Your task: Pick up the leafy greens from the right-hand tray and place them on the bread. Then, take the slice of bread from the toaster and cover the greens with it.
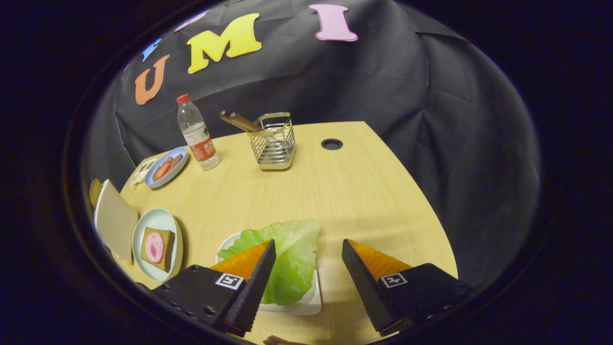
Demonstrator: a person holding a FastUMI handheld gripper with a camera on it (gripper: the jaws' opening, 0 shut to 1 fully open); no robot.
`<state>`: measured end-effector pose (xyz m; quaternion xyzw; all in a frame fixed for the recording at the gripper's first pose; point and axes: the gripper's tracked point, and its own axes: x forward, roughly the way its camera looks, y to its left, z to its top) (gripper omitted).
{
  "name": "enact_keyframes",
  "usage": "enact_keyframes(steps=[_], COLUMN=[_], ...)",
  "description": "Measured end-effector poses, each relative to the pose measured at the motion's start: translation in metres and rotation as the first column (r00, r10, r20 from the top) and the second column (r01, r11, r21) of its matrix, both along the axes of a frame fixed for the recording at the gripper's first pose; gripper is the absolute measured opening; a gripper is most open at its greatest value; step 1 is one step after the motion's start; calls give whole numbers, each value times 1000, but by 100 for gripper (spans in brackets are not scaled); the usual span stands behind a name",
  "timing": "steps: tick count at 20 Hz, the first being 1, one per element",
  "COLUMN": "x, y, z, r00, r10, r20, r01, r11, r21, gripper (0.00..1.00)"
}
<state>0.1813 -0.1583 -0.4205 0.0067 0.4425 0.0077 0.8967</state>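
On the pale wooden bench [345, 191], your gripper [309, 254] hangs with jaws wide and holding nothing. The leafy greens [287, 254] lie on a white tray [311, 302] at the near edge, partly under one finger. The bread [158, 247] sits on a plate [143, 230] toward the left edge.

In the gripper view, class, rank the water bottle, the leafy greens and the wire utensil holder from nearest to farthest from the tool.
The tool is open.
1. Leafy greens: on the white tray, one finger over them.
2. Wire utensil holder: well beyond the fingers, mid-table.
3. Water bottle: slightly farther, beside the holder near the blue plate.
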Motion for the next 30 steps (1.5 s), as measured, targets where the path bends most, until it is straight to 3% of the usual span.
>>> enact_keyframes(steps=[6,8,10,15,17,18,19,22,30], x=[7,8,9,12,6,3,2,-2,-29], y=[7,11,10,8,6,4,3,9,29], z=[-26,-20,-22,-25,-25,-27,-22,-8,61], r00=[992,994,993,991,988,986,988,993,1000], r10=[26,38,47,62,56,46,37,40,-13], r20=[-121,-105,-106,-116,-141,-158,-152,-109,-3], r01=[-24,-36,-48,-68,-64,-56,-47,-45,13], r11=[999,999,999,996,996,996,997,998,999], r21=[21,20,-2,-50,-56,-62,-60,-40,-29], gripper=[66,43,30,31,4,6,0,0,0])
